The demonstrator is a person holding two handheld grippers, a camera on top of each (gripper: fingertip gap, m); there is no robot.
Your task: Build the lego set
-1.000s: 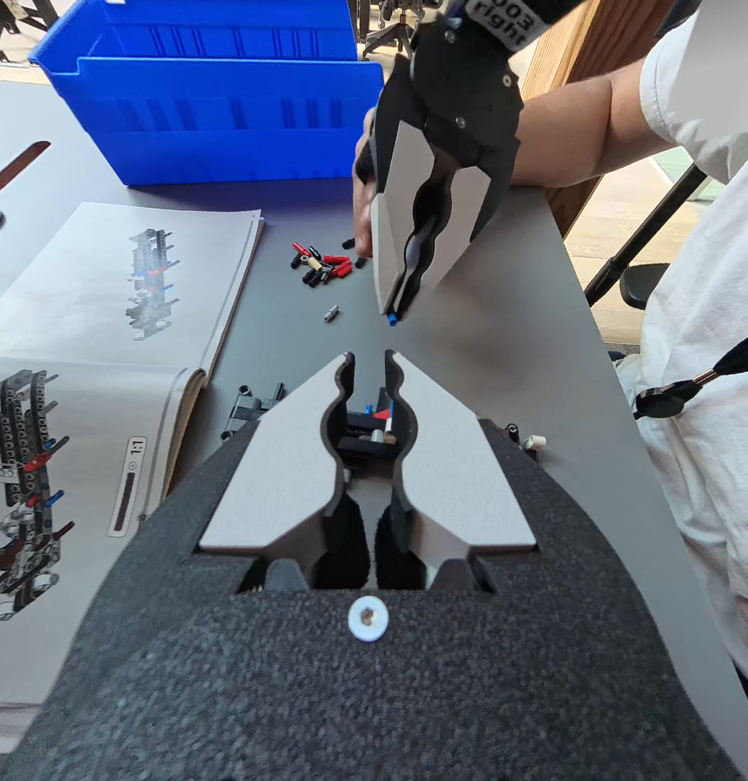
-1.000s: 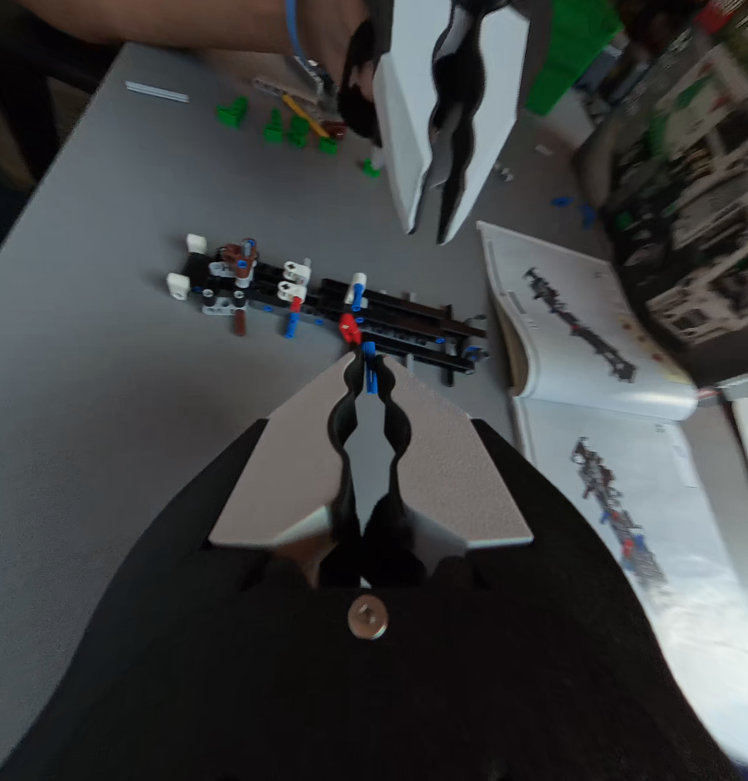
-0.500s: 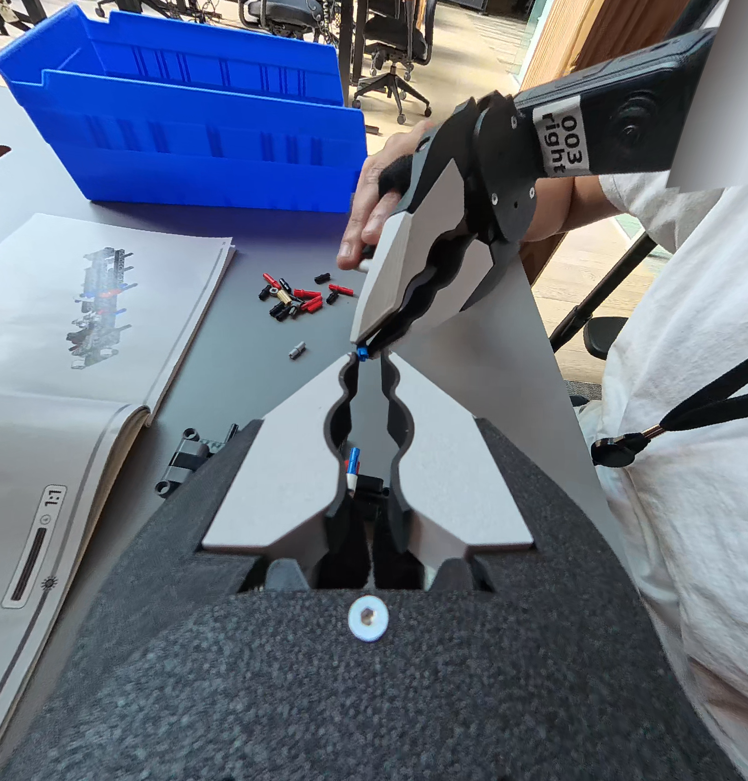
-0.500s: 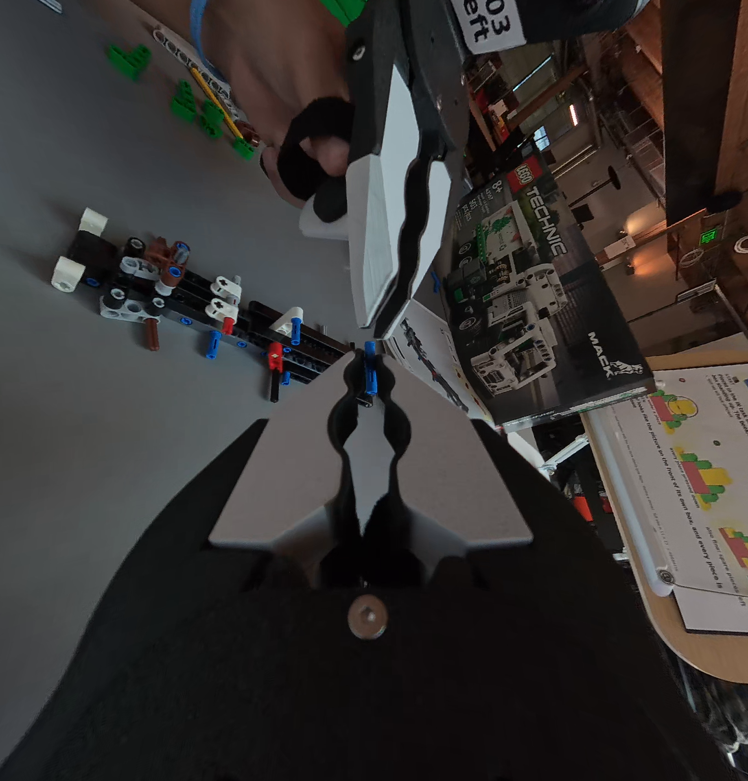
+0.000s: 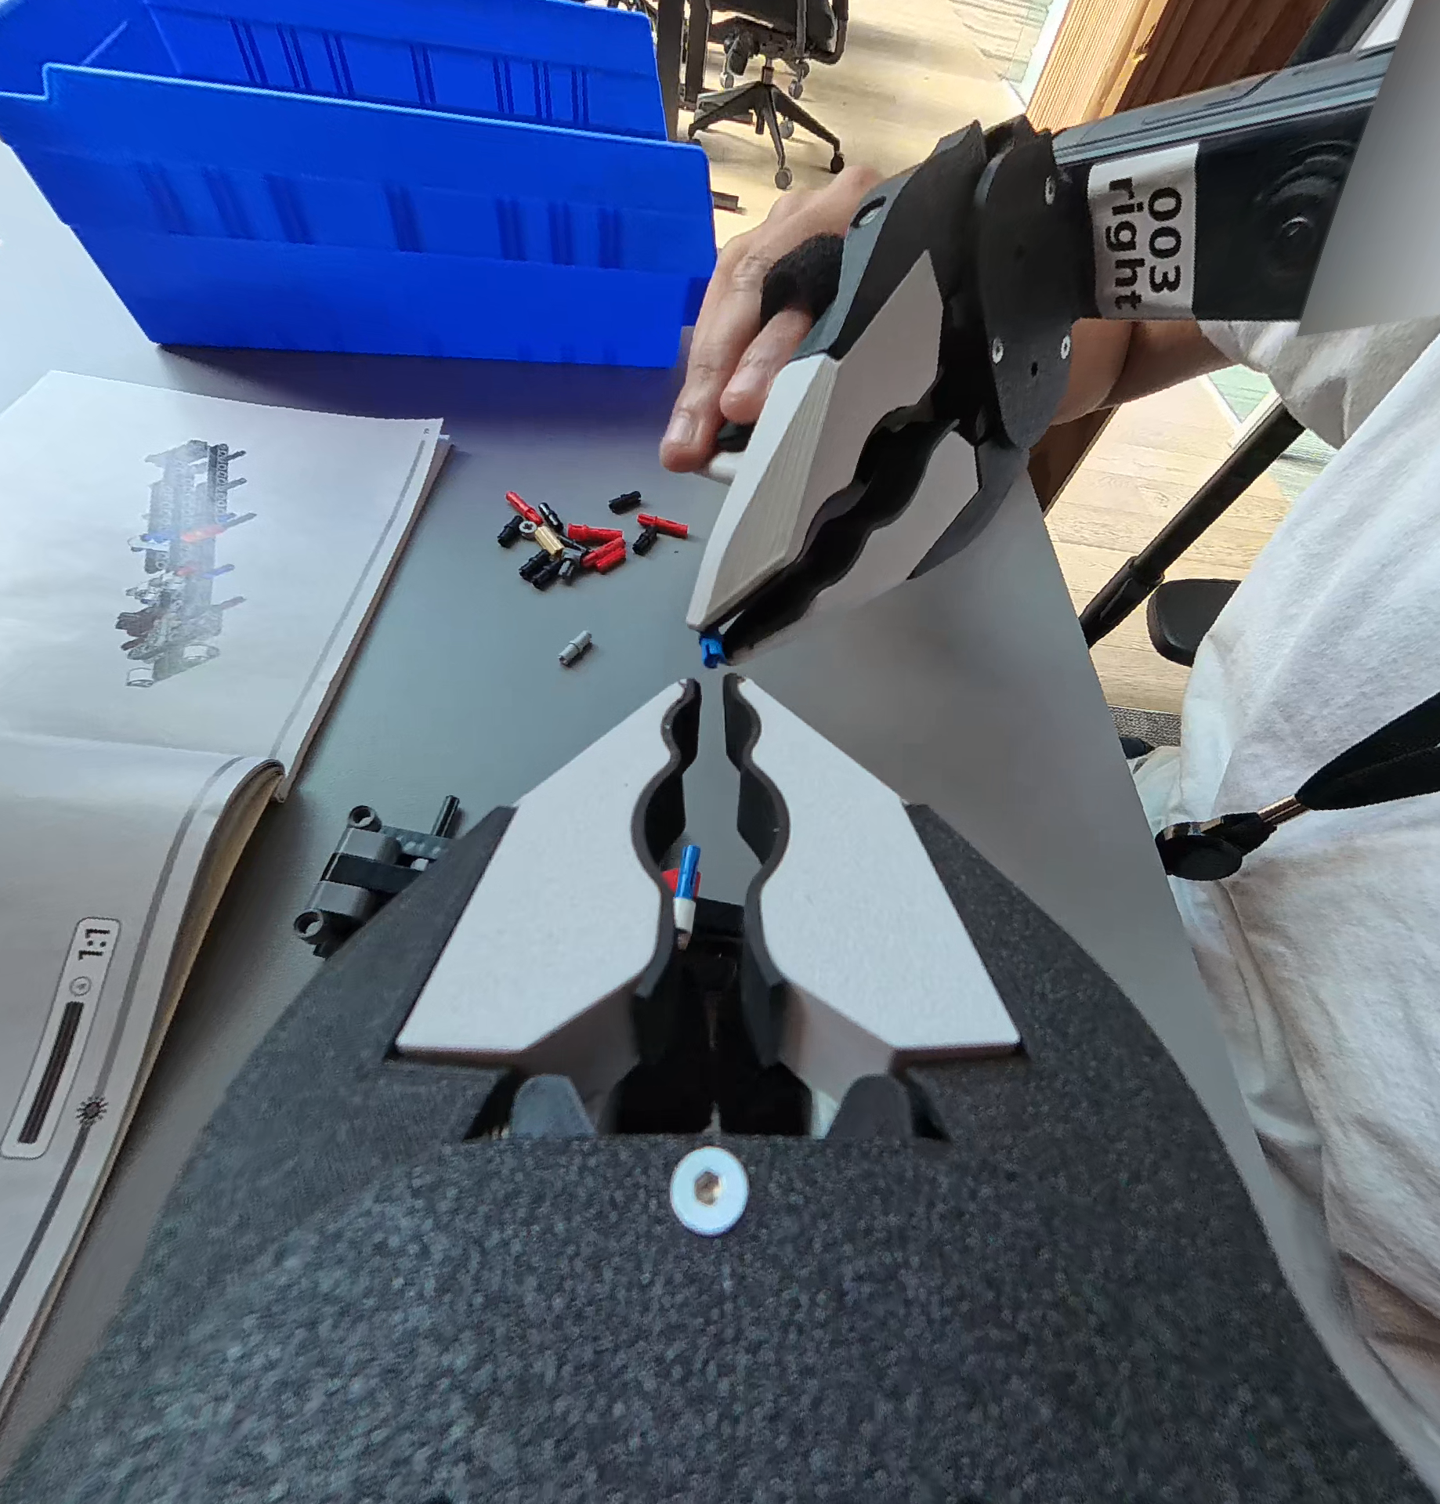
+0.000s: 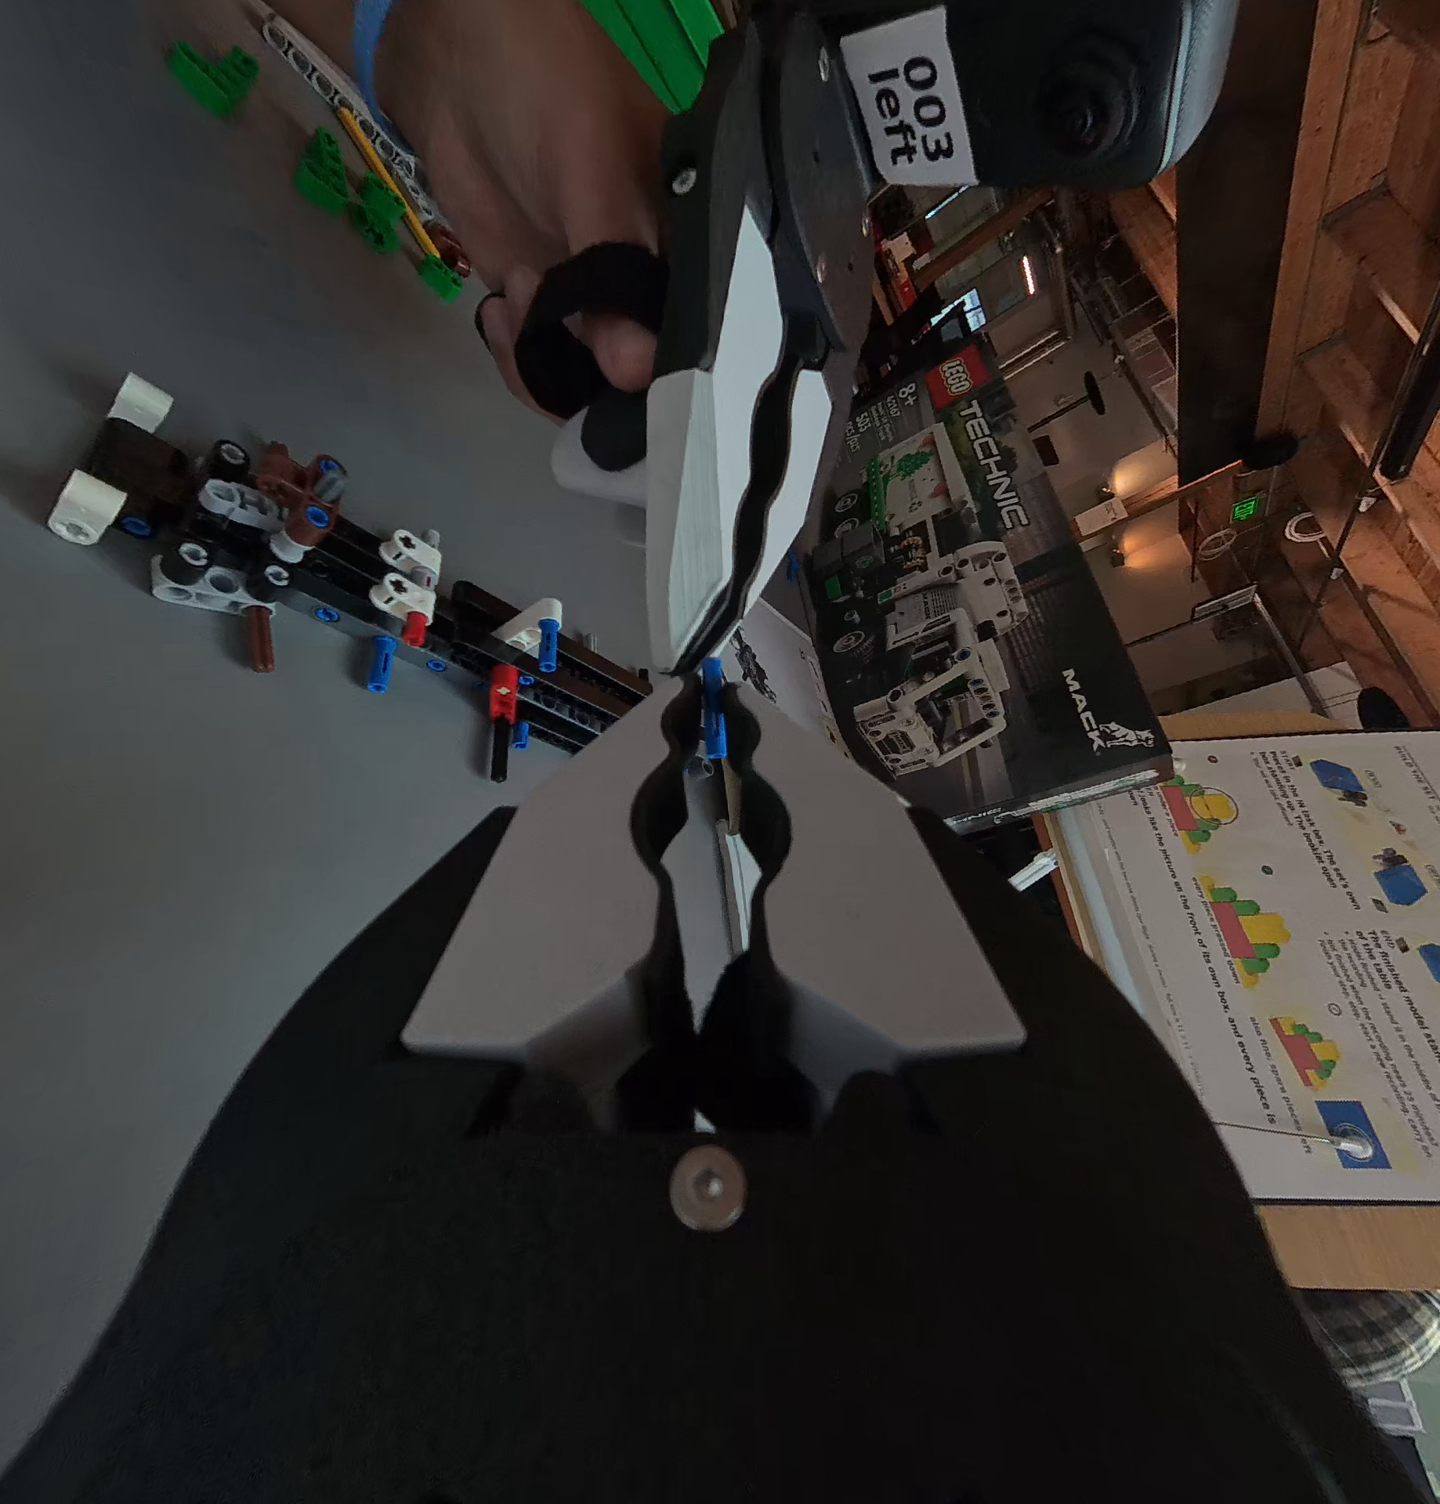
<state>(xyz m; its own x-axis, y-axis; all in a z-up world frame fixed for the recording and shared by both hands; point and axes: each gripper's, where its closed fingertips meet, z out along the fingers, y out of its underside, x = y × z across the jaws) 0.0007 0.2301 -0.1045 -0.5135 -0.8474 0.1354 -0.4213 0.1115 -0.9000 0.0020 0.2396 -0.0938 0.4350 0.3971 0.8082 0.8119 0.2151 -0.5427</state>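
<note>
One short blue pin pinched in right tool; left tool nearly closed, bare

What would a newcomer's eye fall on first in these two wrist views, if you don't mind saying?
Most striking are the two grippers meeting tip to tip above the grey table: the right gripper pinches a small blue pin just ahead of the left gripper, whose narrowly parted fingertips hold nothing. Behind sits a big blue bin; a long black brick assembly lies left in the right wrist view.
</note>
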